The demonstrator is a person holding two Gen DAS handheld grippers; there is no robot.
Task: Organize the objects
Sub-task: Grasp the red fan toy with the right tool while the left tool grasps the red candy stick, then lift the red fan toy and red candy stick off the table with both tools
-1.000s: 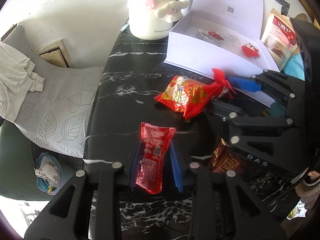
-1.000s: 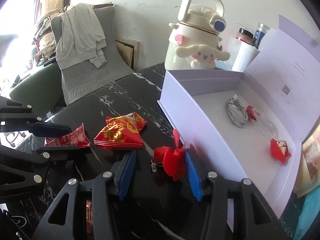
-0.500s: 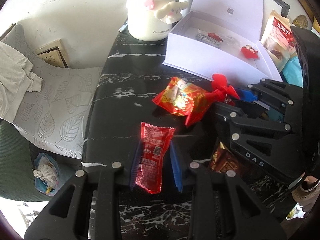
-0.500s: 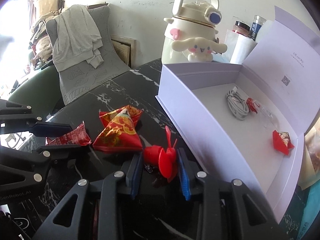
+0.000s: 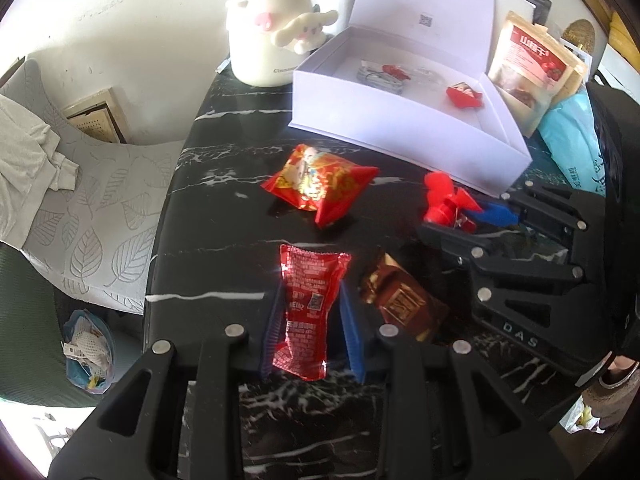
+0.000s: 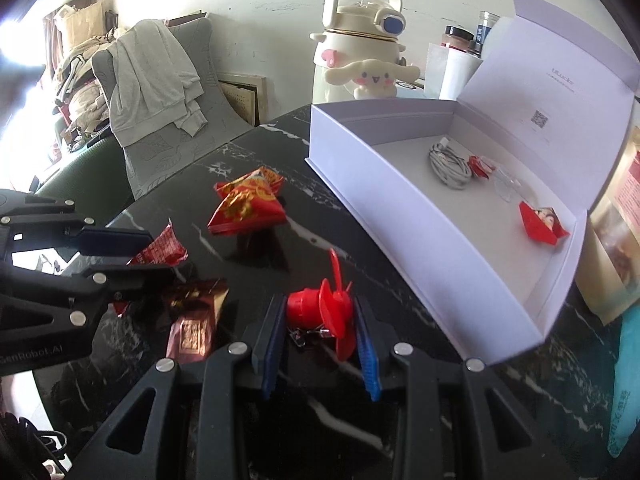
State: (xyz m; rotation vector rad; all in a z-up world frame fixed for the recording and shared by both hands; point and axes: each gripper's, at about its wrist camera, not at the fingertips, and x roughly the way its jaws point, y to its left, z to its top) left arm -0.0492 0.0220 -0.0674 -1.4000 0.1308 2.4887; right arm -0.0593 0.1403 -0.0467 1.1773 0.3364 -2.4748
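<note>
On the black marble table (image 5: 224,208), my left gripper (image 5: 310,292) is shut on a red sachet (image 5: 308,312) that stands lengthwise between its blue pads. My right gripper (image 6: 316,308) is shut on a small red fan (image 6: 320,308); the left wrist view shows the red fan (image 5: 446,200) beside the open white box (image 5: 400,136). A large red snack bag (image 5: 320,184) lies between the grippers and the box. A brown packet (image 5: 404,300) lies flat between the two grippers. The white box (image 6: 400,216) holds a coiled cable (image 6: 448,164) and small red packets.
A cream cartoon-figure jug (image 5: 272,40) stands behind the box at the table's far edge. A dried-fruit pouch (image 5: 528,64) and a teal bag (image 5: 572,148) lie right of the box. A chair with a grey leaf-pattern cover (image 5: 80,200) stands left of the table.
My right gripper's pads have come together on the red fan and drawn it back from the snack bag. My left gripper keeps the sachet; the brown packet shows more fully.
</note>
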